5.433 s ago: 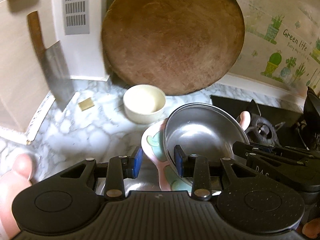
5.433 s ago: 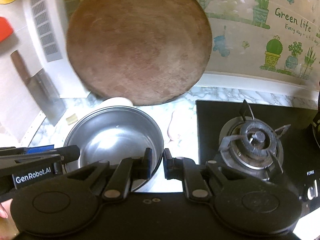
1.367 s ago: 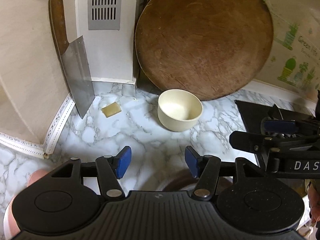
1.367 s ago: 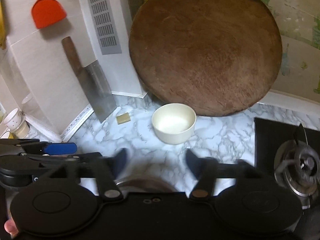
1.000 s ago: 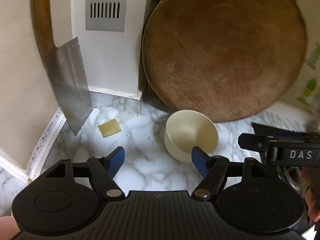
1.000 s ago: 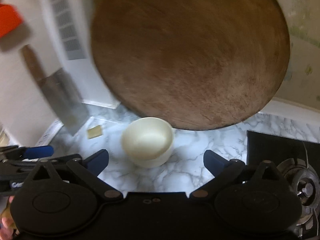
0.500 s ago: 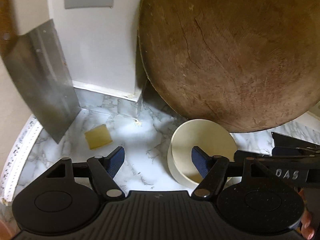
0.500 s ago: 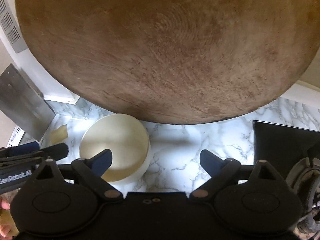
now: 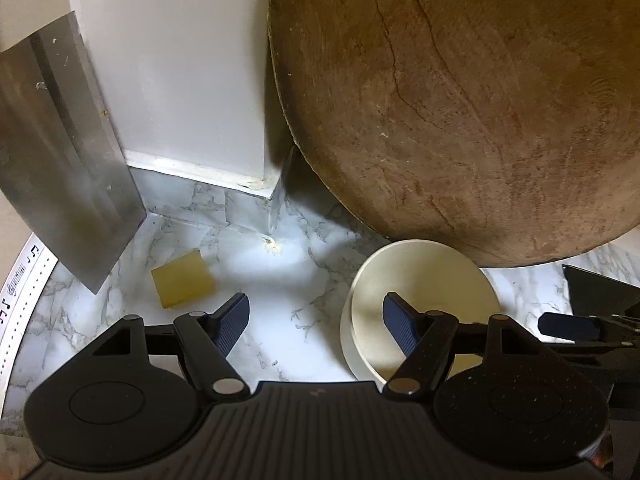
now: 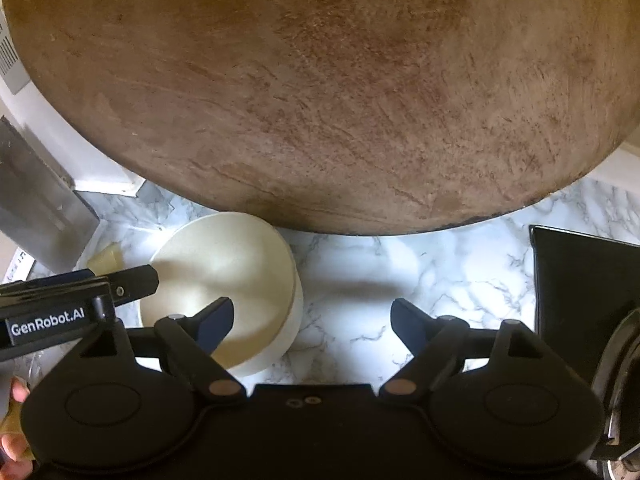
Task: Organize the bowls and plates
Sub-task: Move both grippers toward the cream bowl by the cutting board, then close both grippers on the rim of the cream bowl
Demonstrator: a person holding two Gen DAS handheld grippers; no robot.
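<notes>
Fingers (image 9: 234,320) of both grippers straddle the cream bowl's (image 9: 420,280) rim, parted, gripping nothing.
Left gripper (image 9: 316,322) stands released; right gripper (image 10: 312,322) is closing, one pad inside the smooth round bowl on veined marble counter (image 10: 440,272). Cracked round wooden board (image 9: 480,100) is cropped; steel cleaver (image 9: 60,160) handle is cut off.

White marble counter (image 9: 288,280), round wood board (image 9: 460,100) vs wall, cleaver (image 9: 60,152) left — black hob (image 10: 580,280) right

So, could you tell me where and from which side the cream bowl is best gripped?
Grip the cream bowl by its thin upright rim, coming from above with one finger inside and one outside. It stands open side up on the marble counter, and the right gripper, jaws closing, already straddles its right wall.
</notes>
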